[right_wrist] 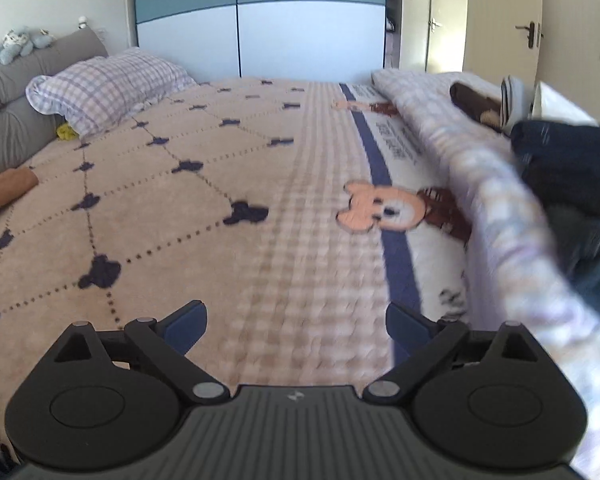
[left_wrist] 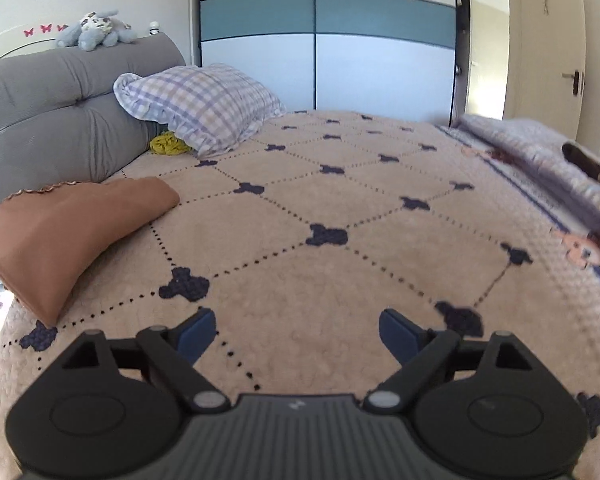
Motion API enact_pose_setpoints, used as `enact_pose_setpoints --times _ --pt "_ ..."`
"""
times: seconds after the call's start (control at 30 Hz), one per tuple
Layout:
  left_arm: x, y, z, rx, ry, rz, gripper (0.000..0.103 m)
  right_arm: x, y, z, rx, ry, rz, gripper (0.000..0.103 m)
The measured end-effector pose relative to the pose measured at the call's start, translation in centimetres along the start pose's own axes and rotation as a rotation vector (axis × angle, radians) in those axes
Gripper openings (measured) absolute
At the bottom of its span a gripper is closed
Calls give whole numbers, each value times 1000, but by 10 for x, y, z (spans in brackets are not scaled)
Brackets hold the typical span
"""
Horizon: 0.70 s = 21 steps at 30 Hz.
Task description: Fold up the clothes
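Both claws, left claw [left_wrist: 296, 330] and right claw [right_wrist: 296, 326], hang released over the beige bedspread [left_wrist: 340, 240]. A folded brown garment [left_wrist: 60, 232] lies near-left; checked pillow [left_wrist: 204, 104] and wardrobe [left_wrist: 316, 40] stand far.

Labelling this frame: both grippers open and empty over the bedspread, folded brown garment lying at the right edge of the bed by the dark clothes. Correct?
Not quite. The folded brown garment lies at the left edge, near the grey headboard cushion, as the left wrist view shows. The dark clothes are at the right. Left gripper and right gripper are open and empty over the bedspread.
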<state>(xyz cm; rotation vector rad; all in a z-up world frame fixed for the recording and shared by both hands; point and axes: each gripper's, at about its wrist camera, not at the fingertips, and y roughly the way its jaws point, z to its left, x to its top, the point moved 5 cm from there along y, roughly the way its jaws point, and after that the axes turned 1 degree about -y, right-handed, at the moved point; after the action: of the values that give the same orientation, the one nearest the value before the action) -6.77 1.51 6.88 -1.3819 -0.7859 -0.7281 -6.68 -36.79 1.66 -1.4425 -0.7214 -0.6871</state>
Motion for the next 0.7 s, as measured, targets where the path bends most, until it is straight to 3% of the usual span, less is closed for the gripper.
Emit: enact_pose_setpoints --times 0.17,0.3,0.47,0.53,0.6,0.7 --pt "-20 31 -1 14 26 4 96 -26 51 46 -50 -61 -25 97" --pt "-20 60 -10 18 30 -21 99 -15 79 55 -91 -19 -55 103" --pt "0 98 -36 4 29 -83 103 7 108 49 -160 63 -53 103" --pt "0 117 -50 -25 31 -59 103 13 119 50 -167 79 -59 103" --pt "-6 137 -66 -25 96 23 103 19 129 51 -171 84 -61 103" --pt "-5 139 -68 -39 89 17 103 24 138 53 -156 90 -63 103"
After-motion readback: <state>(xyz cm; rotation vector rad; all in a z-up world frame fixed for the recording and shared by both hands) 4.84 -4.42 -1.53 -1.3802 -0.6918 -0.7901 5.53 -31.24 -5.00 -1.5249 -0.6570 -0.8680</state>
